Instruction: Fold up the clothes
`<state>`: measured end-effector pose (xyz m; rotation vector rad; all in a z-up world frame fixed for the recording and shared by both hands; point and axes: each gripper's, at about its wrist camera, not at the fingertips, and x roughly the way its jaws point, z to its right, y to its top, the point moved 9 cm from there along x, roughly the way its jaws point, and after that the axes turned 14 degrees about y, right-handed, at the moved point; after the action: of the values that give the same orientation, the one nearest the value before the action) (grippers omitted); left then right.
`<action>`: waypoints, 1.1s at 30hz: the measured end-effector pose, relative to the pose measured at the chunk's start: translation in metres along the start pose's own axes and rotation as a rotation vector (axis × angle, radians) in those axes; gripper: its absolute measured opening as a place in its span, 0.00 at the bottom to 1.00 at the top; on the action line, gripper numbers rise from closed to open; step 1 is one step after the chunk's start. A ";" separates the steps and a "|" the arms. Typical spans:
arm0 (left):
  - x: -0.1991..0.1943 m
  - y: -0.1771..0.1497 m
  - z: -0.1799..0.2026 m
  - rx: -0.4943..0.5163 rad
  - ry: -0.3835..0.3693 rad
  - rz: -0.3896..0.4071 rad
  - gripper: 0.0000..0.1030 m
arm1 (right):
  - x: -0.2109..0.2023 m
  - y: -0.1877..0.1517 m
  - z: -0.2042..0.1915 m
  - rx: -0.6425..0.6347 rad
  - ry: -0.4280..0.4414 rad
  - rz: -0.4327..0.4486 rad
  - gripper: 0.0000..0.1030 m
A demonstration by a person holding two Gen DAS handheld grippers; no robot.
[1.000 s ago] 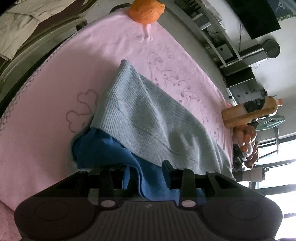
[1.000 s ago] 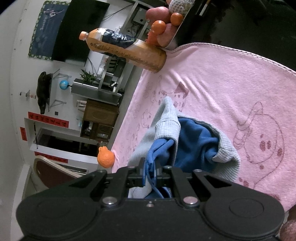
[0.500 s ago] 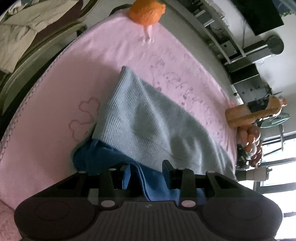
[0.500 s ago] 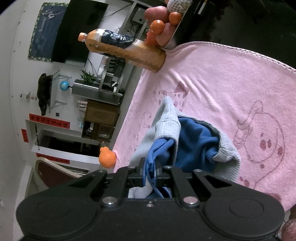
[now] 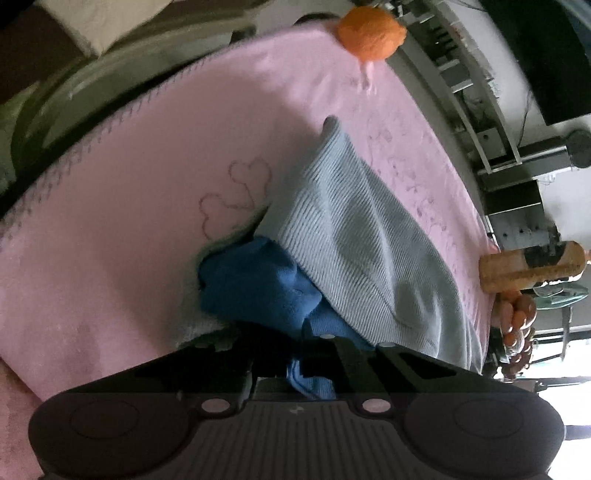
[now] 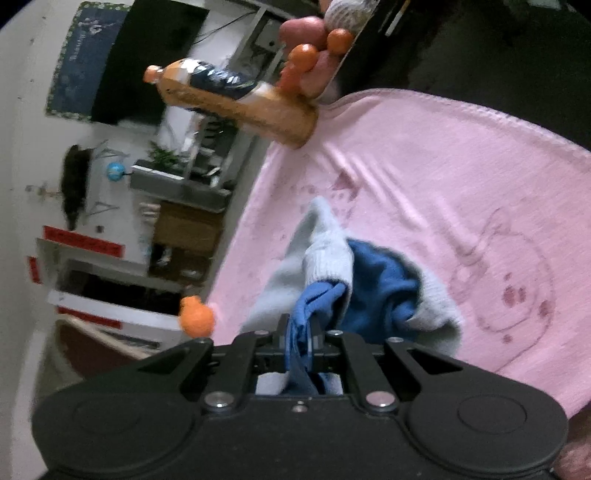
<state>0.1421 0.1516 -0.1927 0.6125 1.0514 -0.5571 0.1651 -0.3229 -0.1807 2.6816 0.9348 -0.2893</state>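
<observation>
A sweater, pale grey-blue knit [image 5: 362,240] outside and bright blue [image 5: 258,284] inside, lies bunched on a pink blanket [image 5: 129,184]. My left gripper [image 5: 295,354] is at its near edge. The fingers stand apart, and a fold of blue fabric runs into the gap without filling it. In the right wrist view the sweater [image 6: 325,251] rises in a peak toward the camera. My right gripper [image 6: 301,332] is shut on a strip of its blue fabric [image 6: 314,295], which hangs down between the fingers.
An orange fruit [image 5: 369,33] sits at the blanket's far end. An orange drink bottle [image 6: 236,99] lies beside a tray of fruit [image 6: 314,48] at another edge. Chairs, shelves and a dark screen surround the table.
Both views have shifted and blurred, so both grippers are moving. The sweater sits further right in the left view. My right gripper keeps its hold, and the left fingers' gap is unchanged.
</observation>
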 end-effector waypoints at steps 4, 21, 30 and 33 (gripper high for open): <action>-0.029 0.006 0.013 0.040 -0.019 0.079 0.02 | -0.004 0.007 0.002 -0.005 -0.029 0.046 0.06; -0.025 -0.038 -0.033 0.276 0.307 0.173 0.21 | -0.013 -0.043 0.022 -0.225 -0.347 -0.097 0.12; -0.073 -0.023 -0.036 0.266 0.254 0.248 0.23 | -0.038 -0.027 -0.036 -0.287 -0.231 -0.005 0.25; -0.068 0.001 -0.009 0.323 0.258 0.291 0.27 | -0.019 -0.026 -0.085 -0.381 -0.144 -0.046 0.25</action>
<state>0.1100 0.1675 -0.1337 1.1259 1.0960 -0.4003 0.1423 -0.2864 -0.1006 2.2648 0.9058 -0.2784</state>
